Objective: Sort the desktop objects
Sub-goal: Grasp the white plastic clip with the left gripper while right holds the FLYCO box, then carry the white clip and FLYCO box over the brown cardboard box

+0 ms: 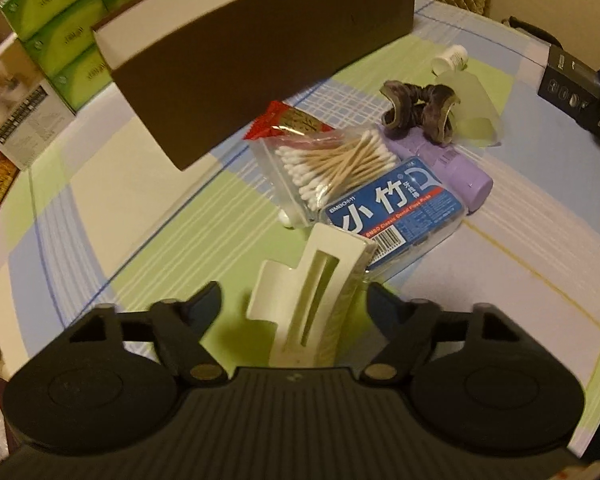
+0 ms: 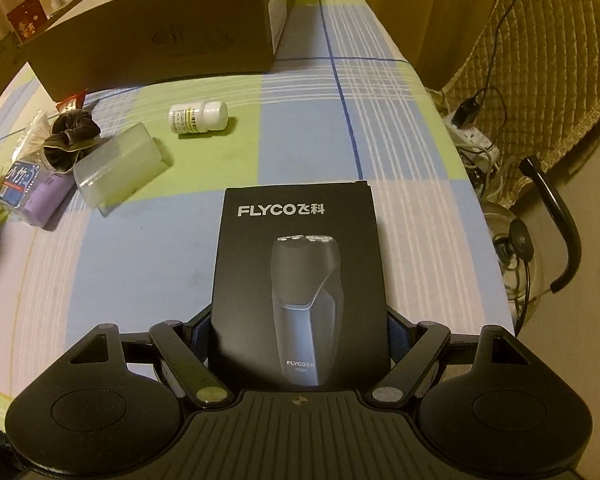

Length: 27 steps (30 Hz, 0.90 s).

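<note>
Left wrist view: the left hand-held gripper [image 1: 294, 300] points steeply down at the worktop [image 1: 148, 216], which wears a checked cloth of blue, green and cream. A white hair clip [image 1: 312, 292] stands between its jaws; the jaws are spread, with a gap visible on each side of the clip. Just beyond the clip lies a blue box of floss picks [image 1: 396, 216], touching a clear bag of cotton swabs [image 1: 332, 164] and a purple bottle [image 1: 456, 168]. A dark velvet scrunchie [image 1: 416, 112] rests on the bottle, beside a frosted plastic case [image 1: 472, 108] and a small white pill bottle [image 1: 450, 58]. A large brown cardboard box [image 1: 260, 52] stands behind the pile.

Right wrist view: the right hand-held gripper [image 2: 300, 344] pinches a black shaver box [image 2: 296, 264] by its two long sides, the printed face turned to the camera. The same pile lies well apart at the left edge of the frame, with the pill bottle on its side nearer the cardboard box.
</note>
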Available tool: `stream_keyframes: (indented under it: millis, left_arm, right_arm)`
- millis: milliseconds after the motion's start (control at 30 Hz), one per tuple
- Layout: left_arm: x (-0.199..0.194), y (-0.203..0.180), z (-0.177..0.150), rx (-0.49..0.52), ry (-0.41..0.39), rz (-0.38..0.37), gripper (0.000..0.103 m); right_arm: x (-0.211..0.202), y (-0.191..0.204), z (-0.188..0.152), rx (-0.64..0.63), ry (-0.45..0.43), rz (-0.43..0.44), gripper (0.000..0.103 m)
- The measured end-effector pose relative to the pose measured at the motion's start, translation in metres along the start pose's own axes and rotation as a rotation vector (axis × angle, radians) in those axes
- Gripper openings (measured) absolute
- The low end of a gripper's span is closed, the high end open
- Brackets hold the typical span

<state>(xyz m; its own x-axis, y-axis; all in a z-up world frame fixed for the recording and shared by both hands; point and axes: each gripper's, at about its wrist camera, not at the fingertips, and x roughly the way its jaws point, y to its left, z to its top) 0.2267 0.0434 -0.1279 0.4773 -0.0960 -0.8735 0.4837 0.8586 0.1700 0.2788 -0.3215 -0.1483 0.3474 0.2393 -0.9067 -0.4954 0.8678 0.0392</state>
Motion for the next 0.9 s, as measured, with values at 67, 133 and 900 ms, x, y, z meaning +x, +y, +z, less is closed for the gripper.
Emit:
stream_keyframes:
  millis: [67,133,900]
  left_arm:
    - [0.002,-0.001,0.000,-0.010,0.009,-0.010,0.054]
    - [0.000,-0.003,-0.002,-0.030,0.001,-0.006,0.054]
    - [-0.004,-0.016,-0.013,-0.497,0.238,0.238,0.045]
  right_arm:
    - [0.001,-0.003,0.001,-0.001,-0.001,0.006,0.078]
    - [0.002,-0.005,0.004,-0.004,-0.001,0.010,0.078]
    - [0.026,-0.015,0.040,-0.112,-0.033,0.082,0.078]
